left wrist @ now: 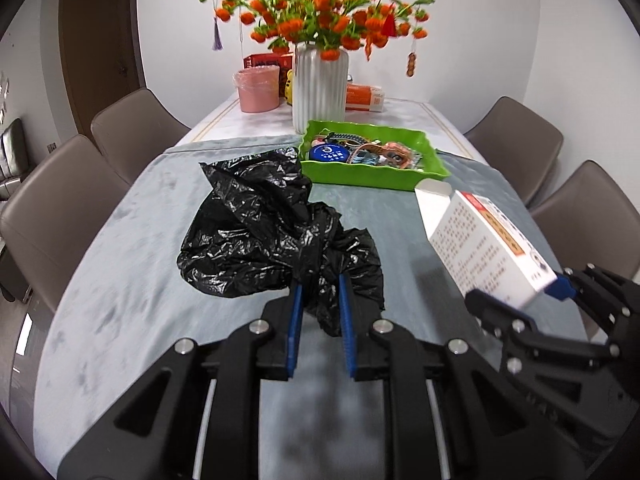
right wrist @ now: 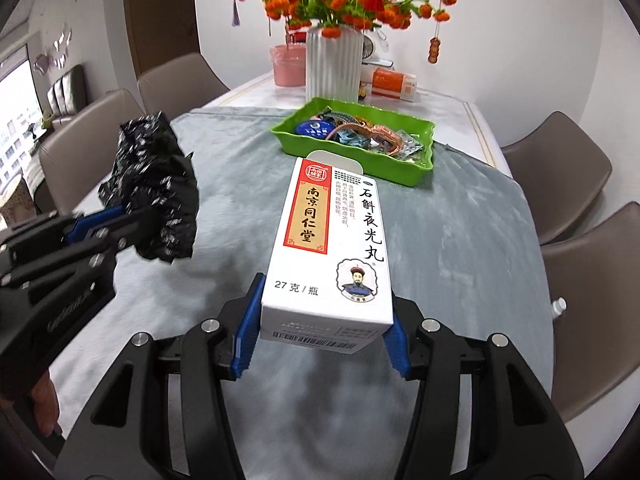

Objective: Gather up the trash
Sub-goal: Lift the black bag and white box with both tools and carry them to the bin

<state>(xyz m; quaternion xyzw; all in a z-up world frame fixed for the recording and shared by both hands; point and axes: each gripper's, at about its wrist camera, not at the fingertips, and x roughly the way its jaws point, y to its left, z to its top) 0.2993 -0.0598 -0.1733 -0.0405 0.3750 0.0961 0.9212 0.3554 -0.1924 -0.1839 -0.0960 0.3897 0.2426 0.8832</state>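
A crumpled black trash bag [left wrist: 260, 232] hangs clear of the grey tablecloth, bunched between the blue pads of my left gripper [left wrist: 320, 286], which is shut on its lower folds. In the right wrist view the same bag [right wrist: 156, 184] is at the left, pinched by the left gripper [right wrist: 132, 216]. My right gripper [right wrist: 326, 292] is shut on the near end of a white medicine box [right wrist: 328, 232] with red and gold print, its far flap open. The box [left wrist: 480, 240] and the right gripper [left wrist: 520, 292] also show at the right of the left wrist view.
A green tray [left wrist: 360, 176] of small items sits mid-table in front of a white ribbed vase [left wrist: 320, 88] of orange flowers. A pink bin [left wrist: 256, 90] and an orange pack [left wrist: 364, 98] stand at the far end. Brown chairs line both sides. A small white bottle [right wrist: 558, 306] lies by the right edge.
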